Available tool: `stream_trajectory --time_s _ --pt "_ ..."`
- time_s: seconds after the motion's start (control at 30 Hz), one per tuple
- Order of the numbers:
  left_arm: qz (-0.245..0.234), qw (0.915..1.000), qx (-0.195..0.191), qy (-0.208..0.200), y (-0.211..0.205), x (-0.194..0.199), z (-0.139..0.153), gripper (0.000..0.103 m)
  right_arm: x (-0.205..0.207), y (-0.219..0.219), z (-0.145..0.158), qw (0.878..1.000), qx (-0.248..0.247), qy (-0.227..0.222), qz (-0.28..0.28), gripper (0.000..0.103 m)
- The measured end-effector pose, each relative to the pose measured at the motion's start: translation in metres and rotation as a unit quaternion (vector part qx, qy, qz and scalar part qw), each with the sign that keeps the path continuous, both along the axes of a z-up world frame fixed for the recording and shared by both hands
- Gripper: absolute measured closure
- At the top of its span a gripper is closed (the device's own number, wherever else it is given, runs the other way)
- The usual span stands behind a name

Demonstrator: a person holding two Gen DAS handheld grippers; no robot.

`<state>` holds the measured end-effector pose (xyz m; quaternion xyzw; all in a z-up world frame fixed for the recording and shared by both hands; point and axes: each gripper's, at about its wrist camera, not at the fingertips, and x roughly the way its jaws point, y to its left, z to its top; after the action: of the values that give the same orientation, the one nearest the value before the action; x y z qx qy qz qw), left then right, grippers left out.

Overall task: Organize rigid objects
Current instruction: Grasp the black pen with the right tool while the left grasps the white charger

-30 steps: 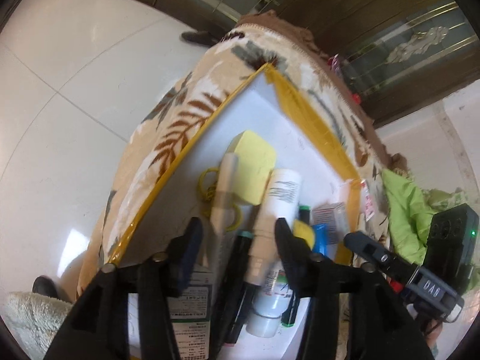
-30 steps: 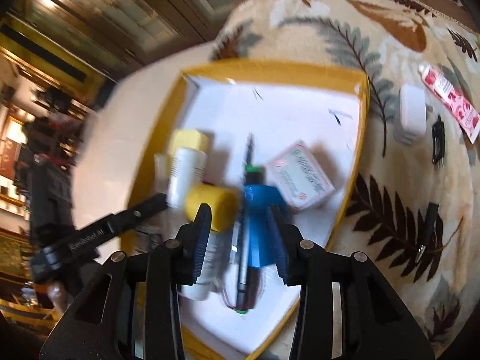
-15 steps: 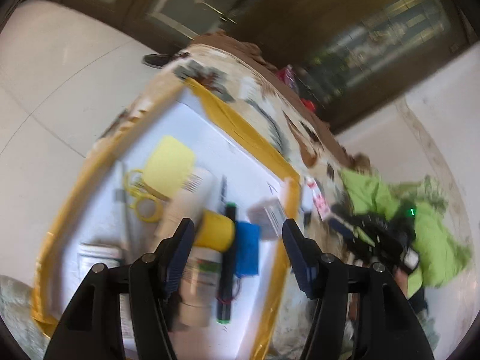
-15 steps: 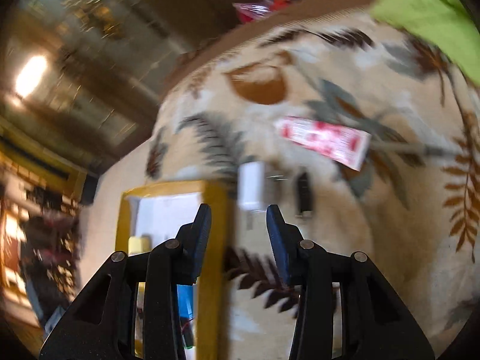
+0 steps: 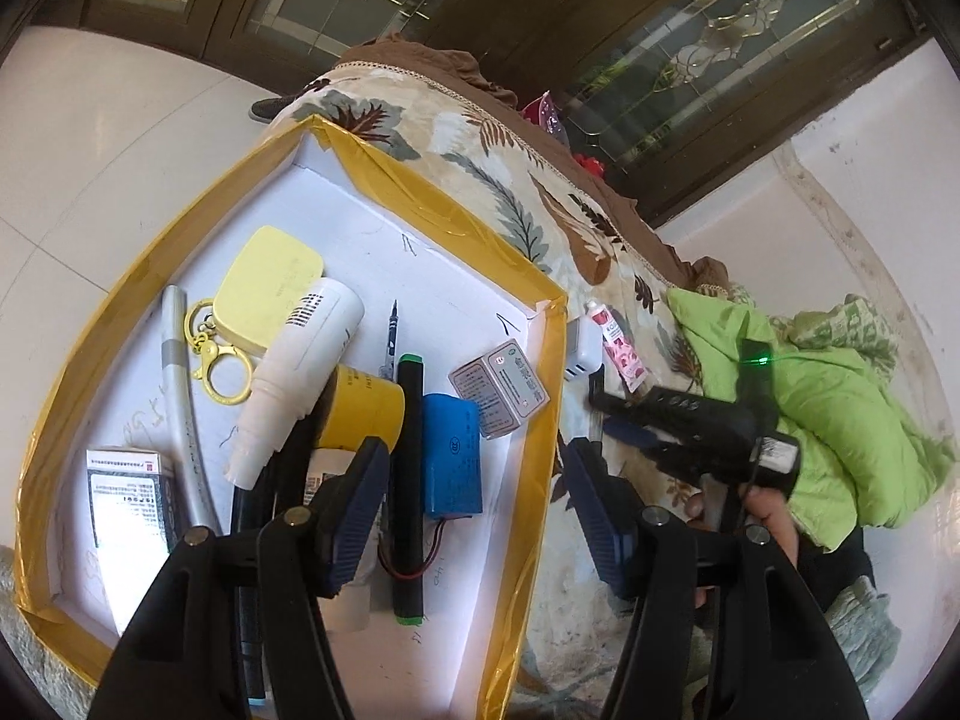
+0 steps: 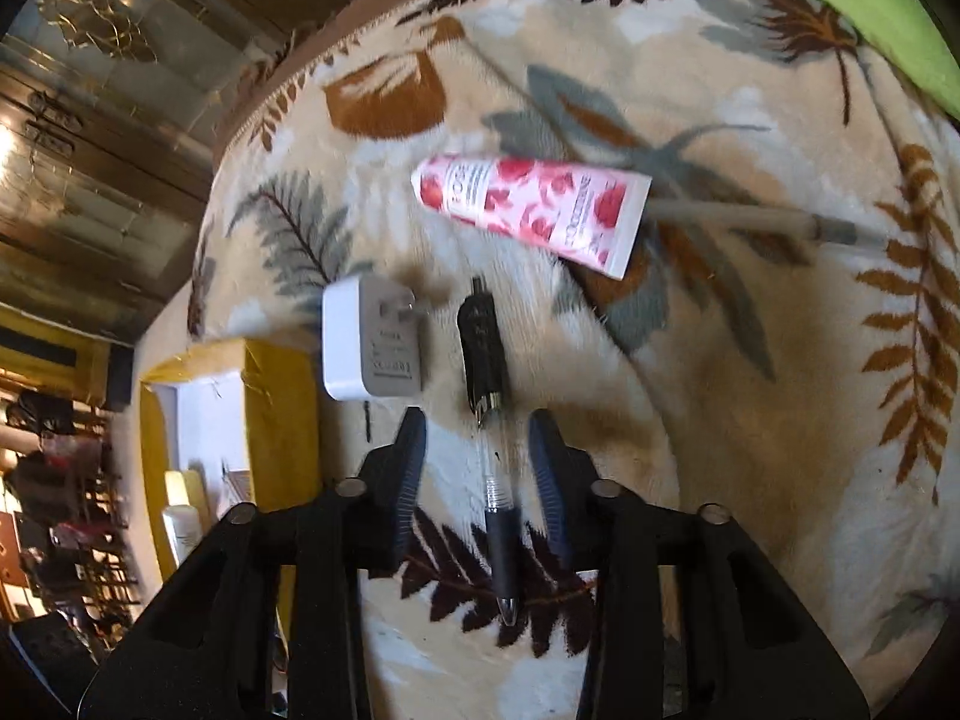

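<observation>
A yellow-rimmed tray (image 5: 543,396) with a white floor holds a white tube (image 5: 300,372), a yellow-capped bottle (image 5: 363,405), a black marker (image 5: 408,468), a blue battery pack (image 5: 451,456), a small box (image 5: 499,387) and a yellow case (image 5: 270,288). My left gripper (image 5: 474,480) hangs open over the tray's right rim, holding nothing. On the leaf-print blanket (image 6: 750,420) lies a black pen (image 6: 498,516). My right gripper (image 6: 478,438) straddles it, jaws closing, and the pads stand clear of the pen. In the left wrist view the right gripper (image 5: 606,414) points down just outside the tray.
Beyond the pen lie a white charger plug (image 6: 372,342), a short black object (image 6: 480,336), a rose-print tube (image 6: 528,210) and a thin stick (image 6: 750,216). A green cloth (image 5: 810,396) is heaped at the blanket's far side. A person's hand (image 5: 774,516) holds the right gripper.
The right gripper swung from above the tray out over the blanket, came down around the pen and narrowed. The left gripper shifted toward the tray's right rim and opened wider.
</observation>
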<state>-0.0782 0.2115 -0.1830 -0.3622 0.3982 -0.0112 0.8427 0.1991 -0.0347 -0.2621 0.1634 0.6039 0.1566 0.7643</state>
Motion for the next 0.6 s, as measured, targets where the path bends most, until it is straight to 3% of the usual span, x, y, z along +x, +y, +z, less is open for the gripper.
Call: stream_trajectory --time_s 0.1,0.17,0.2,0.3,0.4,0.5,0.6 --pt "-0.003 1.0000 0.004 0.004 -0.003 0.001 -0.001 0.042 0.001 0.008 -0.003 0.999 -0.039 -0.002 0.006 0.077" --pt "-0.007 0.9999 0.008 0.005 -0.006 0.002 0.000 0.042 0.000 0.015 -0.002 0.997 -0.072 -0.010 0.017 0.086" --pt "-0.008 0.9999 0.010 0.005 -0.008 0.003 0.001 0.042 0.000 0.016 -0.001 0.998 -0.064 -0.006 0.020 0.092" --pt "-0.013 0.9998 0.012 0.009 -0.015 0.012 0.009 0.042 0.002 0.003 0.004 0.999 -0.032 0.003 -0.006 0.093" --pt "-0.027 0.9994 0.020 0.012 -0.029 0.034 0.018 0.042 -0.001 -0.021 0.024 0.998 0.012 -0.016 -0.056 0.093" --pt "-0.064 0.9961 0.061 0.011 -0.060 0.071 0.034 0.042 -0.006 -0.049 0.039 0.989 0.089 -0.037 -0.115 0.093" --pt "-0.096 0.9859 0.135 0.024 -0.101 0.120 0.039 0.040 -0.006 -0.074 0.046 0.978 0.126 -0.059 -0.152 0.093"
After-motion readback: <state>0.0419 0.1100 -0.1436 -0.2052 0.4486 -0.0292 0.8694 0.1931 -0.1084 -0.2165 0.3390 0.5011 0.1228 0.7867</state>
